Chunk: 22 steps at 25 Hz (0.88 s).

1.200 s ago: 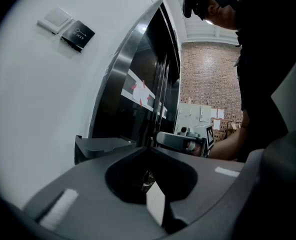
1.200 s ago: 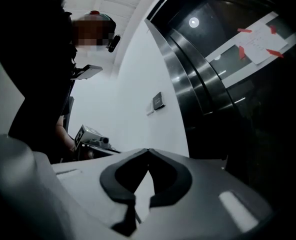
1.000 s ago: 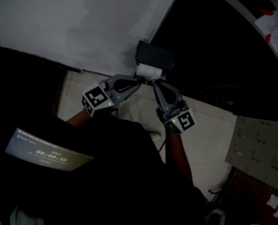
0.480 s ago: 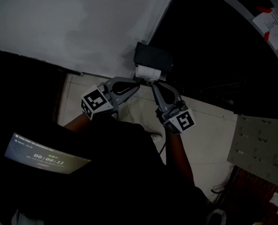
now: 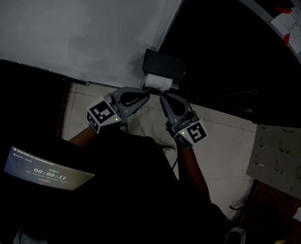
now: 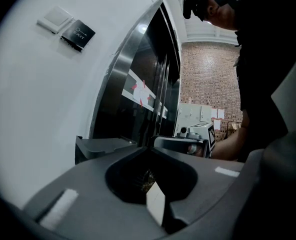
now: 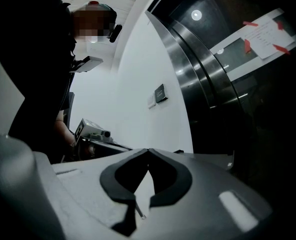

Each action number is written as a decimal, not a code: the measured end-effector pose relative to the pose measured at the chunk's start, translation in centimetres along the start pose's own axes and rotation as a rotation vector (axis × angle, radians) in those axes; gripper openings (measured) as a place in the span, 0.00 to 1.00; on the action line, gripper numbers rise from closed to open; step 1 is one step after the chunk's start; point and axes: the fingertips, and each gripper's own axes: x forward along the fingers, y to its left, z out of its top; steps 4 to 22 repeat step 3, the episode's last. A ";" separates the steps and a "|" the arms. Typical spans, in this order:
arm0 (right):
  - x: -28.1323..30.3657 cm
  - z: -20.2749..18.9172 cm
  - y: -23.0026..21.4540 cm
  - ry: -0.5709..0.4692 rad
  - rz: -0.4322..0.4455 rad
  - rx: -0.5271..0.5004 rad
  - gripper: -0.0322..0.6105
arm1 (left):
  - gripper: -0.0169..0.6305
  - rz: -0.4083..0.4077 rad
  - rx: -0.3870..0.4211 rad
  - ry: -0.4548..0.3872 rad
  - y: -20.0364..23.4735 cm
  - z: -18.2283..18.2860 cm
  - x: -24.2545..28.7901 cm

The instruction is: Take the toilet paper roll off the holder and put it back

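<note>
00:00:11 on lit screen (image 5: 49,173), other print too small to read

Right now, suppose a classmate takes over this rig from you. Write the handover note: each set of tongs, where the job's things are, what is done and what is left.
Left tongs: jaws together, nothing I can identify held, tip just under the toilet paper roll.
Right tongs: shut and empty, beside the left ones, tip also close under the roll.
Things: the roll sits on the black holder fixed to the wall.
Done: both tongs are at the roll. I cannot tell whether it has been off yet.
Left: if not, open the tongs, lift the roll off, then seat it back on the holder.
</note>
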 end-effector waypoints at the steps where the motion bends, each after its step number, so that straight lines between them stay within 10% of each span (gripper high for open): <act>1: 0.0 -0.1 0.1 0.003 0.002 0.003 0.05 | 0.03 0.001 0.000 0.000 0.0 0.0 0.0; 22: 0.1 -0.4 0.2 0.008 0.006 0.008 0.05 | 0.03 0.002 0.001 -0.001 0.0 0.0 0.0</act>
